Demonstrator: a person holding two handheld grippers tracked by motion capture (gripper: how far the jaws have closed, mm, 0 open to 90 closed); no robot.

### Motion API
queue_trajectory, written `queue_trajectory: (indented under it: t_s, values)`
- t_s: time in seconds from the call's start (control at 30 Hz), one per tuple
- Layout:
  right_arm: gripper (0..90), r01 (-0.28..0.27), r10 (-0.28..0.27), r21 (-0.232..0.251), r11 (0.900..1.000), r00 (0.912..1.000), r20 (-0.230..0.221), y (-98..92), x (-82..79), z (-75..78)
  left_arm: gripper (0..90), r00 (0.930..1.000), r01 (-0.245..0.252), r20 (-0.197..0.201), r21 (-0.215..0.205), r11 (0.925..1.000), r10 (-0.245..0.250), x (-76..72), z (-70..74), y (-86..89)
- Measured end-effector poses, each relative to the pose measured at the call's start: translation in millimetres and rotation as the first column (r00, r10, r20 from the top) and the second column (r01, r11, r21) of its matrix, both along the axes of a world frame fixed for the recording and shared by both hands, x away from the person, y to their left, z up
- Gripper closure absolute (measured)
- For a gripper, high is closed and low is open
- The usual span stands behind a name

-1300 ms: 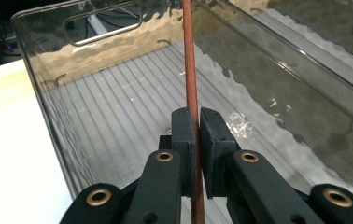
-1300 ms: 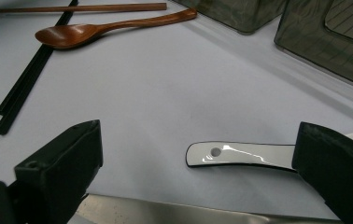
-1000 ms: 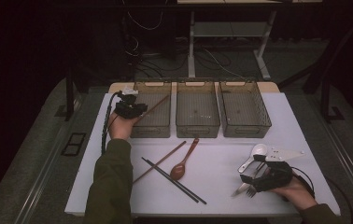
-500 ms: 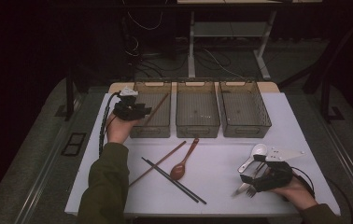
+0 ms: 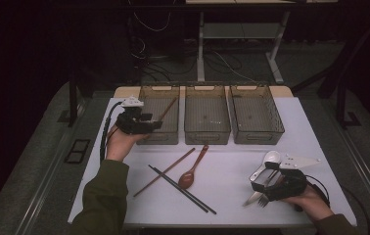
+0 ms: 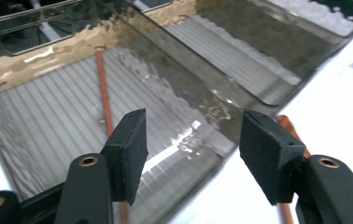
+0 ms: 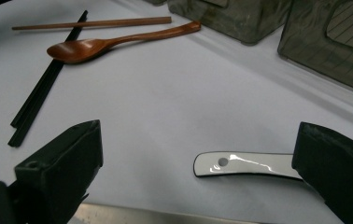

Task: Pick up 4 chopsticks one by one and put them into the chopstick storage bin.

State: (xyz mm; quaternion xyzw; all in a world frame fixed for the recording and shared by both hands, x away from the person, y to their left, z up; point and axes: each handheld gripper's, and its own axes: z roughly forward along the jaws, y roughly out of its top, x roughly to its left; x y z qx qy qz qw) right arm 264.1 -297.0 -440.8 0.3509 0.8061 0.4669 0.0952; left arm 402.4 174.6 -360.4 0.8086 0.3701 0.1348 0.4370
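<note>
Sorting of utensils into three bins at the bench's (image 5: 320, 147) far side, judged early in progress. One brown chopstick (image 5: 167, 108) already lying in the left bin (image 5: 150, 138), leaning toward its far corner; seen also in the left gripper view (image 6: 103, 88), running along the ribbed floor. Middle bin (image 5: 207, 137) and right bin (image 5: 256, 138) apparently holding no utensils. Left tongs (image 5: 150, 125) over the near wall of the left bin, jaws just been opening, nothing between them, pads well apart: release judged complete. Right tongs (image 5: 264, 188) low at the bench's near right, jaws wide apart, gripping nothing; white spoon (image 5: 266, 164) just beside them, its handle (image 7: 244, 164) lying flat between the pads without contact. Metal fork (image 5: 261, 198) and what appears to be a knife partly hidden under the same tongs. Remaining on the bench: second brown chopstick (image 5: 166, 171), pair of black chopsticks (image 5: 183, 190) crossing it, wooden spoon (image 5: 193, 169) near the middle. Outstanding work, as judged: all but one item yet to be binned; white spoon the likely next pick for the right side.
</note>
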Motion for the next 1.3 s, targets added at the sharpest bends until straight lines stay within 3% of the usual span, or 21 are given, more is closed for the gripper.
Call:
queue_trajectory:
  t_s: [0.43,0.7,1.13,1.3]
  values:
    - [1.8,-0.001,0.001,-0.007,1.0,0.9999,0.013,2.4,-0.5,-0.1,25.7,0.9974,0.07,0.016,0.019,0.9974,-0.07,-43.0,-14.6,-17.2]
    - [1.8,-0.012,0.012,-0.024,1.0,0.9999,0.007,1.8,0.9,0.2,18.3,0.997,0.074,0.022,0.019,0.9971,-0.074,-63.5,-27.0,-23.2]
    - [1.8,-0.012,0.013,-0.036,0.999,0.9999,0.006,2.5,1.2,-0.4,17.1,0.9949,0.097,0.024,0.031,0.9948,-0.098,-92.1,-43.4,-21.6]
    - [1.8,-0.014,0.014,-0.039,0.999,0.9999,0.004,3.1,1.2,-0.9,21.1,0.9936,0.111,0.016,0.026,0.9934,-0.112,-101.1,-48.8,-18.4]
